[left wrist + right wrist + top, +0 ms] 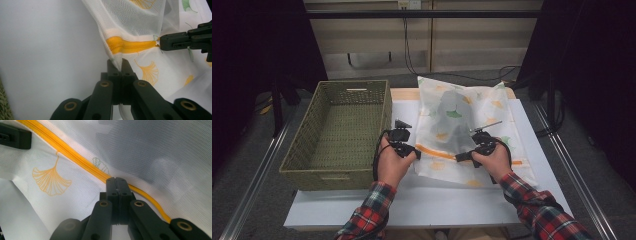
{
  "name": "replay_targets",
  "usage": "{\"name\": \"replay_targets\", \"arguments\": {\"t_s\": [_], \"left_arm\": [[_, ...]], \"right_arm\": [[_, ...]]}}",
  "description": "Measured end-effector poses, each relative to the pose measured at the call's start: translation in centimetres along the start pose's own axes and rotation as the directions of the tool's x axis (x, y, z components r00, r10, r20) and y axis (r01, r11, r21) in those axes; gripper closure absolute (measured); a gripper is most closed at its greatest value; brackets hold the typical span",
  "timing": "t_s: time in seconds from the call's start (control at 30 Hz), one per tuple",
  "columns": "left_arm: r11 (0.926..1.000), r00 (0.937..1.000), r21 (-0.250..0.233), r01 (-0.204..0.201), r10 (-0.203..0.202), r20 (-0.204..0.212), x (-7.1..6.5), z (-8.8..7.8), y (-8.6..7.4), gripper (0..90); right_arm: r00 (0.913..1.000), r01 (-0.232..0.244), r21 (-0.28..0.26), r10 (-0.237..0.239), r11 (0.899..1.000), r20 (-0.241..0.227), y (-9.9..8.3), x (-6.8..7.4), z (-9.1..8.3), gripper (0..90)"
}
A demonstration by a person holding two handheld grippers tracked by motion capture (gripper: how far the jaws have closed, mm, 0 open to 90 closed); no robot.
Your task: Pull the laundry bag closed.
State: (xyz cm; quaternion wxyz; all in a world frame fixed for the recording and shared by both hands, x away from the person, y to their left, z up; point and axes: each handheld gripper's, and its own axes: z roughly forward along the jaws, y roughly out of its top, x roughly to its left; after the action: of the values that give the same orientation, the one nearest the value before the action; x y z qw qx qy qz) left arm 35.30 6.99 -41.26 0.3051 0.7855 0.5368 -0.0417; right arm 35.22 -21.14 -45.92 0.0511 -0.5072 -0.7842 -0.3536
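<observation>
Both grippers are clamped shut on the white mesh laundry bag with ginkgo-leaf print (462, 127), which lies on the white table (422, 205) just right of the green wicker basket (337, 135). Your left gripper (119, 65) pinches the bag's edge below the end of the orange zipper (130, 46); your right gripper (117, 181) is closed at the zipper line, apparently on the pull.

Judged step: working the zipper. Next: hold the left side taut and draw the right along the track.

The pull tab itself is hidden. The dark contents inside the bag cannot be identified.
</observation>
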Motion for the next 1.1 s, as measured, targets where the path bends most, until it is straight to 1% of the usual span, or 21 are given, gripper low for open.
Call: {"name": "replay_targets", "arguments": {"t_s": [0.07, 0.1, 0.17, 0.23, 0.27, 0.33, 0.43, 0.53, 0.6, 0.63, 0.67, 0.7, 0.77, 0.8, 0.83, 0.9, 0.93, 1.0, 1.03, 1.1], "left_arm": [[1.0000, 1.0000, -0.001, 0.000, 0.000, 0.000, 0.0, 0.0, 0.0, 89.6], [1.0000, 1.0000, 0.001, 0.000, 0.000, -0.003, 0.0, 0.0, 0.0, 89.6], [1.0000, 1.0000, -0.004, 0.000, 0.000, -0.005, 0.0, -0.1, 0.0, 89.6], [1.0000, 1.0000, -0.001, 0.002, -0.002, 0.000, 0.1, -0.1, 0.0, 89.6], [1.0000, 1.0000, -0.003, 0.006, -0.006, -0.003, 0.0, 0.0, 0.0, 89.6], [1.0000, 1.0000, -0.001, 0.000, 0.000, -0.001, 0.0, 0.0, 0.0, 89.6], [0.9999, 1.0000, -0.006, 0.009, -0.009, -0.001, 0.0, 0.0, 0.0, 89.6], [1.0000, 1.0000, -0.001, 0.000, 0.000, -0.004, 0.0, 0.0, 0.0, 89.6], [1.0000, 1.0000, -0.005, 0.008, -0.008, -0.002, 0.0, 0.0, 0.0, 89.6], [0.9999, 0.9999, -0.004, 0.012, -0.012, 0.001, 0.0, 0.0, 0.0, 89.6], [1.0000, 1.0000, 0.002, 0.007, -0.007, 0.001, 0.0, 0.0, 0.0, 89.6], [1.0000, 1.0000, 0.003, 0.006, -0.006, -0.002, 0.0, 0.0, 0.0, 89.6], [0.9999, 1.0000, 0.008, 0.007, -0.007, -0.004, -0.1, 0.2, -0.1, 89.6], [1.0000, 0.9999, 0.007, 0.004, -0.004, -0.010, -0.1, 0.1, -0.1, 89.6], [1.0000, 1.0000, 0.001, 0.004, -0.004, -0.008, -0.1, 0.1, 0.0, 89.6], [0.9999, 0.9999, -0.009, 0.011, -0.011, -0.006, -0.1, 0.0, -0.1, 89.6], [0.9999, 0.9999, -0.011, 0.005, -0.005, -0.012, -0.1, 0.0, -0.1, 89.6], [1.0000, 0.9999, -0.004, 0.008, -0.008, -0.006, 0.0, 0.0, -0.1, 89.6], [0.9998, 0.9999, -0.009, 0.015, -0.015, -0.008, 0.0, 0.1, -0.1, 89.6], [1.0000, 0.9999, -0.001, 0.008, -0.008, -0.007, 0.0, 0.0, 0.0, 89.6]], "right_arm": [[1.0000, -0.004, 0.003, 0.004, 1.000, 0.003, 0.0, 0.0, -0.1, 90.0], [1.0000, 0.002, 0.000, -0.002, 1.000, 0.000, 0.0, -0.1, 0.0, 90.0], [0.9993, 0.000, -0.001, 0.000, 1.000, 0.037, 0.0, 0.0, -0.1, 90.0], [0.9999, -0.008, 0.002, 0.008, 1.000, 0.014, -0.1, -0.2, -0.2, 90.0], [0.9997, -0.014, 0.004, 0.014, 1.000, 0.019, -0.2, -0.3, -0.2, 90.0], [0.9997, -0.018, 0.005, 0.018, 1.000, 0.015, -0.2, -0.4, -0.2, 90.0], [0.9998, -0.014, 0.003, 0.014, 1.000, 0.013, -0.2, -0.4, -0.3, 90.0], [0.9998, -0.013, 0.006, 0.013, 1.000, 0.012, -0.1, -0.4, -0.3, 90.0], [0.9998, -0.012, 0.003, 0.012, 1.000, 0.018, -0.1, -0.5, -0.4, 90.0], [0.9997, -0.017, 0.001, 0.017, 1.000, 0.015, -0.2, -0.6, -0.5, 90.0], [0.9998, -0.016, -0.005, 0.016, 1.000, 0.008, -0.2, -0.8, -0.5, 90.0], [0.9997, -0.023, -0.003, 0.023, 1.000, 0.008, -0.3, -0.8, -0.6, 90.0], [0.9997, -0.019, 0.002, 0.019, 1.000, 0.014, -0.3, -0.7, -0.5, 90.0], [0.9997, -0.014, 0.005, 0.014, 1.000, 0.019, -0.3, -0.7, -0.4, 90.0], [0.9999, -0.009, 0.002, 0.009, 1.000, 0.011, -0.3, -0.7, -0.3, 90.0], [0.9998, -0.014, 0.001, 0.014, 1.000, 0.011, -0.3, -0.8, -0.4, 90.0], [0.9999, -0.015, 0.001, 0.015, 1.000, 0.007, -0.3, -0.8, -0.4, 90.0], [0.9995, -0.011, 0.006, 0.011, 1.000, 0.031, -0.4, -0.9, -0.5, 90.0], [0.9997, -0.012, 0.002, 0.012, 1.000, 0.019, -0.4, -1.1, -0.6, 90.0], [0.9997, -0.021, -0.005, 0.021, 1.000, 0.012, -0.5, -1.3, -0.7, 90.0]]}}
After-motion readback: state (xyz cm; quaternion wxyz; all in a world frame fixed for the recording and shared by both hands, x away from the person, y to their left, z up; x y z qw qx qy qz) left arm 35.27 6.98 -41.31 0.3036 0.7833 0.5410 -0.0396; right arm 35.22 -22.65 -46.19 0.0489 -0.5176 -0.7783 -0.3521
